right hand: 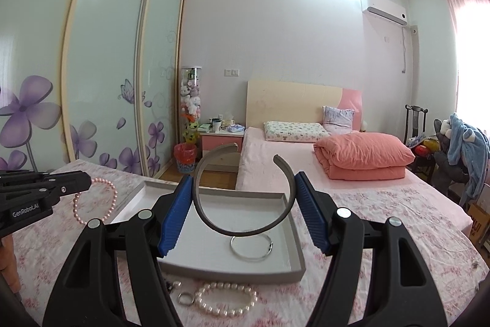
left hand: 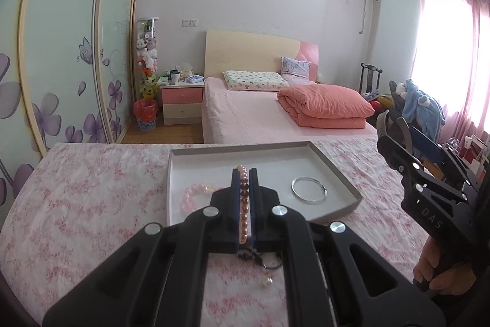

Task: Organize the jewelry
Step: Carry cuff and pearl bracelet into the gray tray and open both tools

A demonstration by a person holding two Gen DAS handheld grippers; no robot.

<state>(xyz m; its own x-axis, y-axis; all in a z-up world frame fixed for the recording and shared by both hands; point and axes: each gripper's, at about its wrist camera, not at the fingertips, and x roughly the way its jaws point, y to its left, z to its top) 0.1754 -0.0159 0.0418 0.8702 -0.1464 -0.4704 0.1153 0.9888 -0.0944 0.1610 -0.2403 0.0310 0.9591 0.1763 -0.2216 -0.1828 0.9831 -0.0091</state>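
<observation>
A floral-sheeted bed (left hand: 92,204) is seen carrying a shallow grey tray (left hand: 340,170) near its middle, and a silver bangle (left hand: 308,191) is lying by the tray's right edge, a pale pink bead bracelet (left hand: 193,196) at its left. The right gripper (right hand: 243,189) is held part-open, clamped on a grey open cuff (right hand: 245,198) above the tray. The left gripper (left hand: 244,183) is pinched shut on a pink pearl bracelet (right hand: 96,199), while a white pearl bracelet (right hand: 225,299) is left on the sheet before the tray's near edge.
</observation>
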